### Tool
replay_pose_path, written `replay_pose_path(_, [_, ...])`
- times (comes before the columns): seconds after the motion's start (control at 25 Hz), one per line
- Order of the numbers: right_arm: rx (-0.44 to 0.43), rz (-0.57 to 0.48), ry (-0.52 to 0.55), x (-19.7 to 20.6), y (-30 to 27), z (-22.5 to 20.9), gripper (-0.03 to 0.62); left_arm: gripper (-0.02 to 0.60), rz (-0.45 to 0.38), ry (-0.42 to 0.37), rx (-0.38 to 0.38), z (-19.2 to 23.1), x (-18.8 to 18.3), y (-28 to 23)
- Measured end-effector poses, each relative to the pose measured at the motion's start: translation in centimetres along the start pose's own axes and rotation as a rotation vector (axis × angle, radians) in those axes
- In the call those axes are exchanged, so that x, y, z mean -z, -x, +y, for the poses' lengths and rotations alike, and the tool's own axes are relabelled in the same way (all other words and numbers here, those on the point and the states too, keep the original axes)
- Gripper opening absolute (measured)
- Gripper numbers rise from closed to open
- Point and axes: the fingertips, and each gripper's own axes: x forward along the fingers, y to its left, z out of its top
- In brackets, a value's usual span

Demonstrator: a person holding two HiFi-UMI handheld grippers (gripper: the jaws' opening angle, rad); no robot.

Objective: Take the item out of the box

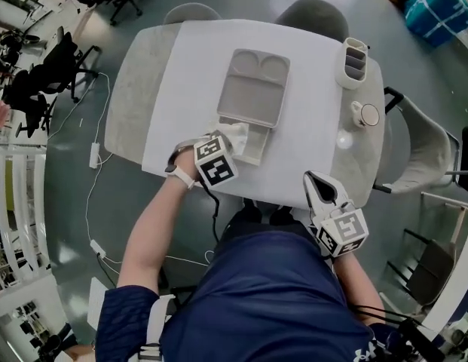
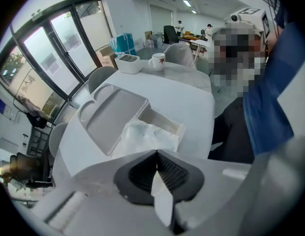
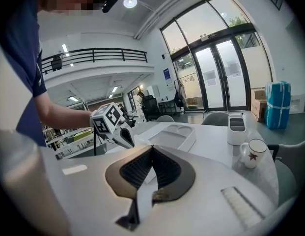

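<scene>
Box (image 1: 252, 89), left gripper (image 1: 224, 143) at near rim
</scene>
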Motion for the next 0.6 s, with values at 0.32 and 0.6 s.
replay_pose_path(0.32, [-0.054,0.005,0.045,-1.0,-3.0,2.8,0.003,0.003,-0.052,0.101,-0.211,2.9,5.8,4.6])
replay_pose_path(0.6, [-0.138,0.029,0.085,-1.4,-5.9,6.5,0.003,0.005,0.001,0.15,-0.246,3.9,12.9,4.0])
